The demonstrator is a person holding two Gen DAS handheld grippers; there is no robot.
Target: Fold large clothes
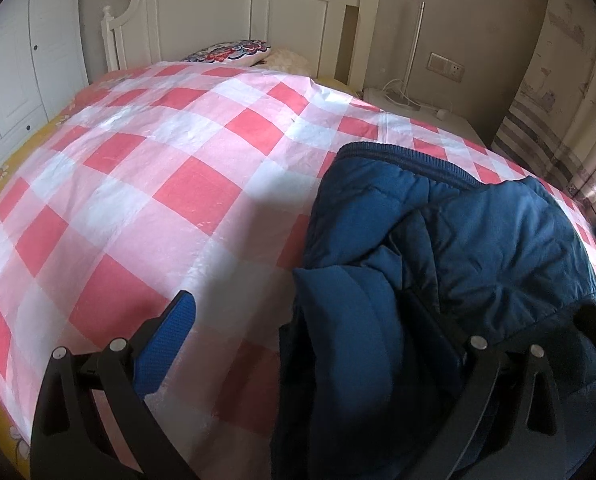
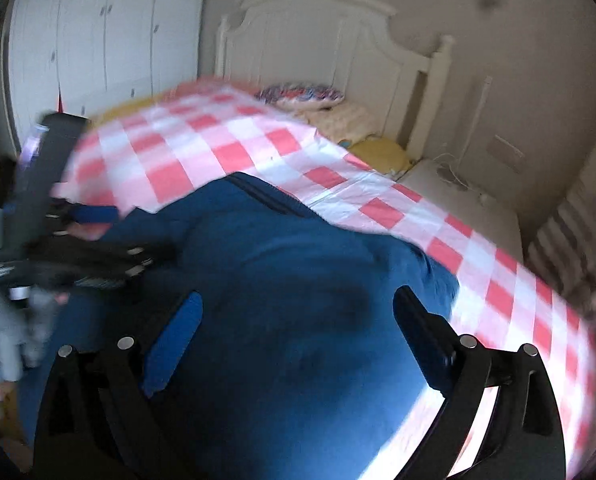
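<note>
A dark blue padded jacket lies crumpled on the pink-and-white checked bedcover. In the left wrist view my left gripper stands wide apart at the jacket's near left edge. Its left pad is over bare cover, and a jacket fold hides its right finger. In the blurred right wrist view my right gripper hovers open over the middle of the jacket with nothing between its pads. The left gripper shows at the left of that view, one finger reaching into the jacket's edge.
A white headboard and a patterned pillow are at the far end of the bed. White wardrobe doors stand on the left. On the right are a nightstand with cables and a striped curtain.
</note>
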